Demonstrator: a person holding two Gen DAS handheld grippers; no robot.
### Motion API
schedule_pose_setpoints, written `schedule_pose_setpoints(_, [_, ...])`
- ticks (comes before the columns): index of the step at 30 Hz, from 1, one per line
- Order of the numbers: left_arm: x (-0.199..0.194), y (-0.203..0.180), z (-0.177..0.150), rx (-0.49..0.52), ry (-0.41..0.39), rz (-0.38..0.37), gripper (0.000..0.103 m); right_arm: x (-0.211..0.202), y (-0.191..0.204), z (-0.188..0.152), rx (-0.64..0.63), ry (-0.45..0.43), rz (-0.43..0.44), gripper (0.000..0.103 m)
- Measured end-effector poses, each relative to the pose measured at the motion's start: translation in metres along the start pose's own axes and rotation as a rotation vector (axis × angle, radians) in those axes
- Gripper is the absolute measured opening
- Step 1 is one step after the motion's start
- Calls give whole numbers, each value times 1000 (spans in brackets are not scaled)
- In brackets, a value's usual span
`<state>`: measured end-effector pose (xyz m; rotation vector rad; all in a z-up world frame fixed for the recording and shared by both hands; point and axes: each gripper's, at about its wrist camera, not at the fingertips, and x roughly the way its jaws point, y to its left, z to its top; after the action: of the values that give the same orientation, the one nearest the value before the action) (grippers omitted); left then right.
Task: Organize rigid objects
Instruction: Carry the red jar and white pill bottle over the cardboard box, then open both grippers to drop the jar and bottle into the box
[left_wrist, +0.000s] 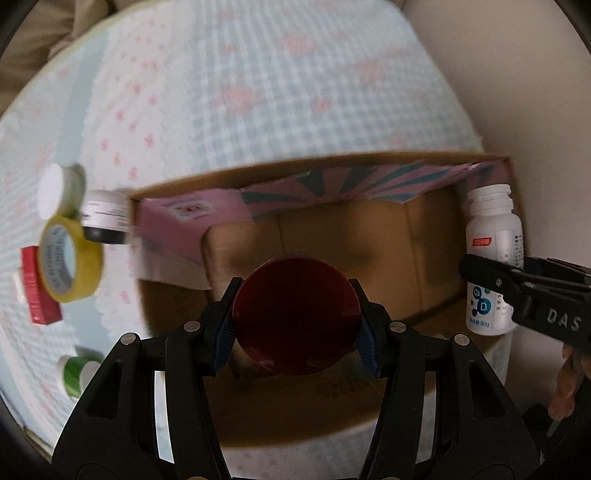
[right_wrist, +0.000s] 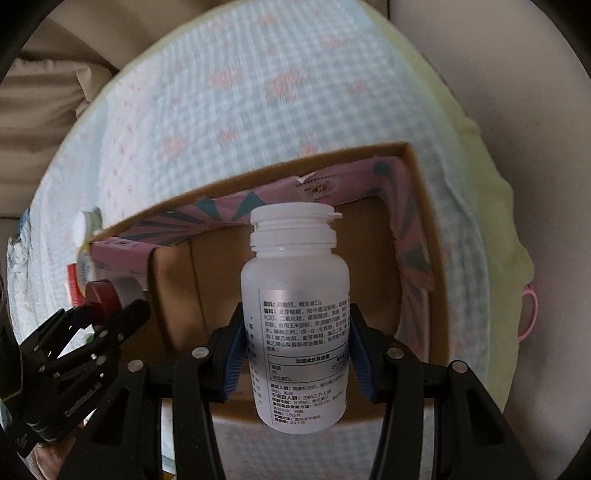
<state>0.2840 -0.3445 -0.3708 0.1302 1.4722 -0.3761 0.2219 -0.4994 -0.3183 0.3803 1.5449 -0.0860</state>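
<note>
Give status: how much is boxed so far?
Done: nothing loose visible in the box. In hand: left hand-held gripper clamps a red jar, right hand-held gripper clamps a white bottle, both over the box. Left: tape roll, red carton, dark jar, green bottle on the cloth.

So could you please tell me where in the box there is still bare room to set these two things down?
The box floor is bare from the pink carton at its left wall across to the right wall. Outside, left of the box, the tape roll and small containers crowd the cloth.
</note>
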Motion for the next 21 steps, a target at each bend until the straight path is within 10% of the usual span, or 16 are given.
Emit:
schedule_pose_setpoints(15, [11,-16,-5,115,23,65,59,39,-6,2,7,66,51,47])
schedule_pose_setpoints(16, [8,-18,-7,126,14,67,93,36,-3,3,-11,47,32,55])
schedule_pose_setpoints(17, [4,-19,-9,140,4,73,103,34,-1,3,-27,41,10,69])
schedule_pose_setpoints(18, [-1,-21,-13,157,-16,71,103,32,0,3,-39,46,-7,103])
schedule_pose_setpoints(21, [-7,-21,-19,170,-21,71,103,28,0,1,-58,62,8,103])
